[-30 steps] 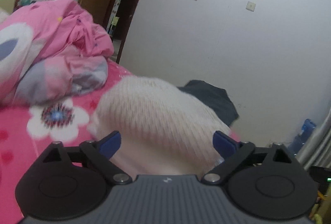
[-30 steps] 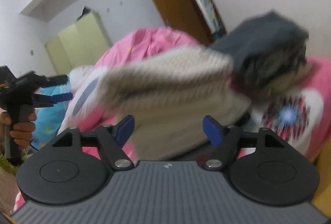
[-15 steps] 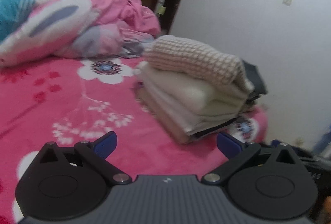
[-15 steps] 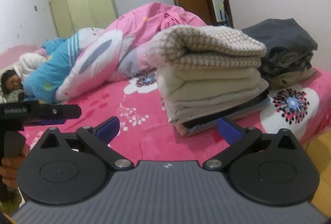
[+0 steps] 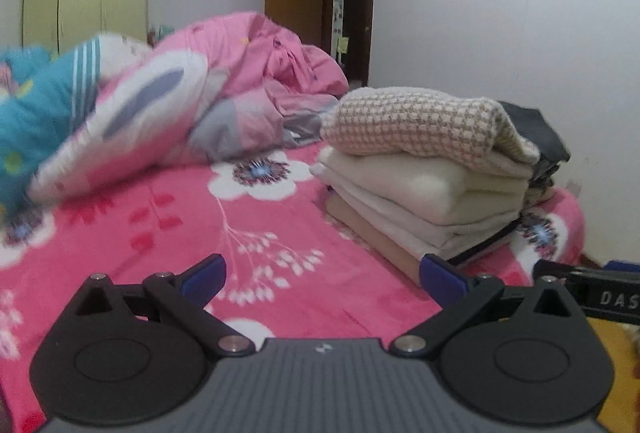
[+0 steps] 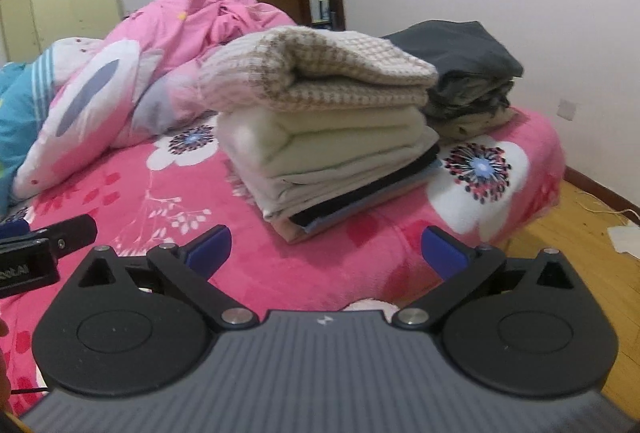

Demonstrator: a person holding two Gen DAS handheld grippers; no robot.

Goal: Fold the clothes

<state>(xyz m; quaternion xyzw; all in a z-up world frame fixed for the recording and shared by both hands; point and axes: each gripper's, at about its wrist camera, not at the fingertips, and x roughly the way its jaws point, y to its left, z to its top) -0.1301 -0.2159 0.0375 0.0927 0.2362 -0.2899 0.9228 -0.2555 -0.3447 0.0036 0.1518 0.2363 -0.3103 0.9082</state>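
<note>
Both grippers hung back from the bed with nothing between their blue pads: the left gripper spread wide over the pink floral blanket, the right gripper equally wide. White letters "DAS" showed on the black body at the right edge of the left wrist view; the rest was cut off. A houndstooth knit sweater in beige and white lay folded atop a stack of cream folded clothes near the bed's foot corner. Just behind it sat a dark grey folded pile. A crumpled pink duvet lay farther up the bed.
</note>
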